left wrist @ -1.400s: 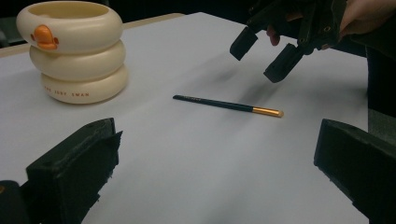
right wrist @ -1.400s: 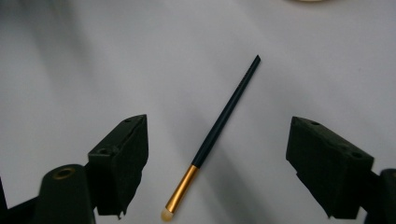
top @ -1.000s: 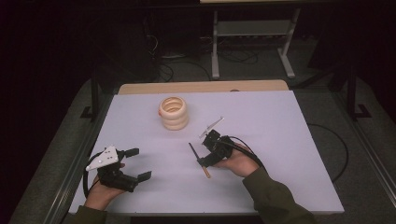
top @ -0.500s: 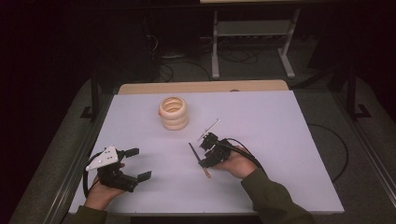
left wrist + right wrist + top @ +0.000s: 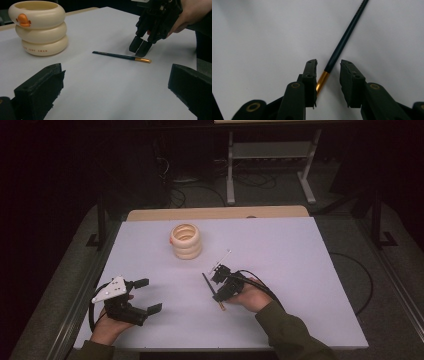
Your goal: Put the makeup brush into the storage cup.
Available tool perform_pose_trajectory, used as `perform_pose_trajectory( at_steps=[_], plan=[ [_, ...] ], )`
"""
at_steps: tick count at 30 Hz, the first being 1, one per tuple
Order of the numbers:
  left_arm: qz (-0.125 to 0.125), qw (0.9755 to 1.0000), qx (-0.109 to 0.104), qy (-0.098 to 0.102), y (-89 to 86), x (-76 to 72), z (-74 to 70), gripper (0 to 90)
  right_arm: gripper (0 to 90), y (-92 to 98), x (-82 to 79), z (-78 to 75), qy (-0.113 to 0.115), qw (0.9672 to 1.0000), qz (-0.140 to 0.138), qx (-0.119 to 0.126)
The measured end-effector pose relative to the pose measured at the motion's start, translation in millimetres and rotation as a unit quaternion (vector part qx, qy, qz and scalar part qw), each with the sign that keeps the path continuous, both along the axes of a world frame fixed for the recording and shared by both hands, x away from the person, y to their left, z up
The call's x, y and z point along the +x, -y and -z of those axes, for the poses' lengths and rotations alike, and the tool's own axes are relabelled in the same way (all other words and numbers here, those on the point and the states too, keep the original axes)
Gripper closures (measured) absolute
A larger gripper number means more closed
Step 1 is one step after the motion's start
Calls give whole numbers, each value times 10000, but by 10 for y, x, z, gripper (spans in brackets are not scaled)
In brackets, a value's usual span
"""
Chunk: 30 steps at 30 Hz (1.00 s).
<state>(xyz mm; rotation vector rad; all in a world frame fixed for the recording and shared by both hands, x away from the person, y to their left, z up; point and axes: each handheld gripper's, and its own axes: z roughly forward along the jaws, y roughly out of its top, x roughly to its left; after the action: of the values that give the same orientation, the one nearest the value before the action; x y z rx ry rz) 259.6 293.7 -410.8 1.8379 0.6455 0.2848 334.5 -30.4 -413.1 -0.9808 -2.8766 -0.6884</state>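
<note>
the smooth white table [image 5: 300,270] is matte. beyond the right gripper [image 5: 328,72] stands a glossy, cream ringed cup [image 5: 185,241]. between that gripper's jaws, which have just been closing but don't yet pinch, lies the pencil [image 5: 344,37]: thin, stiff, light, probably slippery; best taken just above its gold end. the left gripper [image 5: 145,296] gapes empty.

We see two black tools: the left tool [image 5: 148,295] topped with a grey three-cornered plate, the right tool [image 5: 328,75] showing brass-ringed screw holes, a black cable, and what looks like an olive sleeve [image 5: 292,332].
</note>
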Motion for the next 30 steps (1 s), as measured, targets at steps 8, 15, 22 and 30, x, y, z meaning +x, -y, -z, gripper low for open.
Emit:
perform_pose_trajectory(
  at_steps=[8, 15, 22, 30],
  plan=[
    [-9, 10000, -20, -8, 2, -2, 0, 0, 688, -61, 20, 50, -5, 9999, 6, -147],
    [-12, 10000, -36, -11, 3, -3, 1, 0, 727, -79, 39, 76, -20, 9997, -14, -251],
    [-9, 10000, -40, -12, 5, -3, 1, 0, 767, -79, 52, 83, -48, 9994, -48, -342],
    [-15, 10000, -48, -17, 3, -4, 1, 0, 797, -91, 69, 83, -40, 9989, -163, -435]
  ],
)
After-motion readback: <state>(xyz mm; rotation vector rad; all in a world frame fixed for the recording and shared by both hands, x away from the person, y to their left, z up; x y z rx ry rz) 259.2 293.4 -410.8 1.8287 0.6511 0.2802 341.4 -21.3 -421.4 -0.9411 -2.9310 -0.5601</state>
